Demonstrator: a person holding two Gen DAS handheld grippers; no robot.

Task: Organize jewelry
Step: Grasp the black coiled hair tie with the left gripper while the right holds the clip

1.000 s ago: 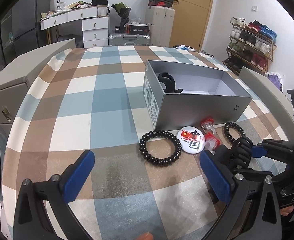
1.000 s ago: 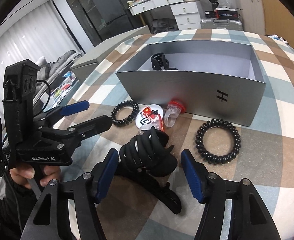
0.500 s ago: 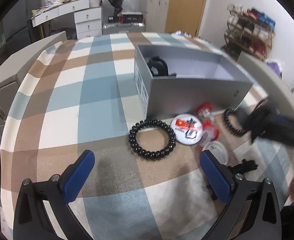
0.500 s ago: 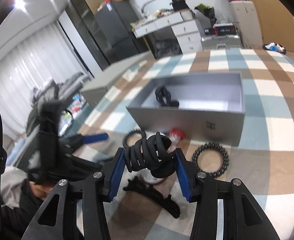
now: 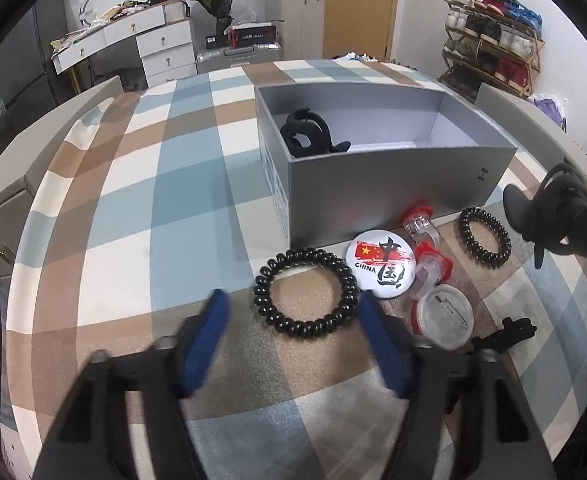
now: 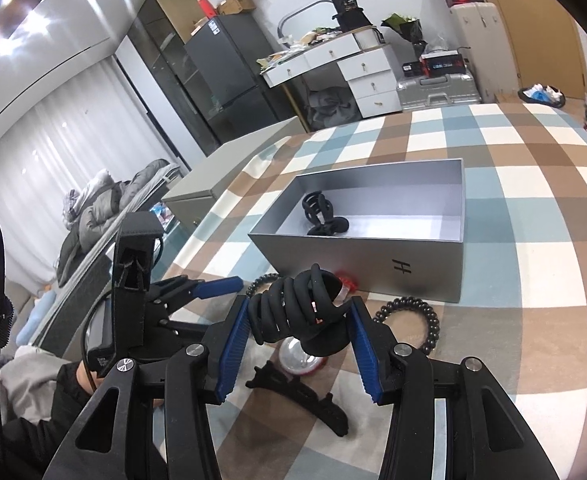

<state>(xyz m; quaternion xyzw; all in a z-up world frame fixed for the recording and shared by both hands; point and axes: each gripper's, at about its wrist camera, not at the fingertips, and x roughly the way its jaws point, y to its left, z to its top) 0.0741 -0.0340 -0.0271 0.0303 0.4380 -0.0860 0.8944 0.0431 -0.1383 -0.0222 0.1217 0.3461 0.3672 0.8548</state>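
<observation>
The left gripper point(image 5: 293, 332) hangs over the checked tablecloth point(image 5: 133, 208), its blue pads blurred; its jaws have just been closing to a middling gap with nothing pressed between them. A black spiral hair tie point(image 5: 306, 290) lies on the cloth just ahead of the tips. Right of it sits a round "CHINA" badge point(image 5: 381, 263), then two clear clips with red ends point(image 5: 427, 250), an upturned badge back point(image 5: 443, 321), and a second spiral hair tie point(image 5: 484, 237). Behind them stands the open grey box point(image 5: 393, 184), one black claw clip point(image 5: 311, 134) inside at its left end. The right gripper point(image 6: 299, 326) clamps a black claw hair clip point(image 6: 299, 312), lifted above the cloth in front of the box. Another flat black clip point(image 6: 301, 394) lies on the cloth below it.
</observation>
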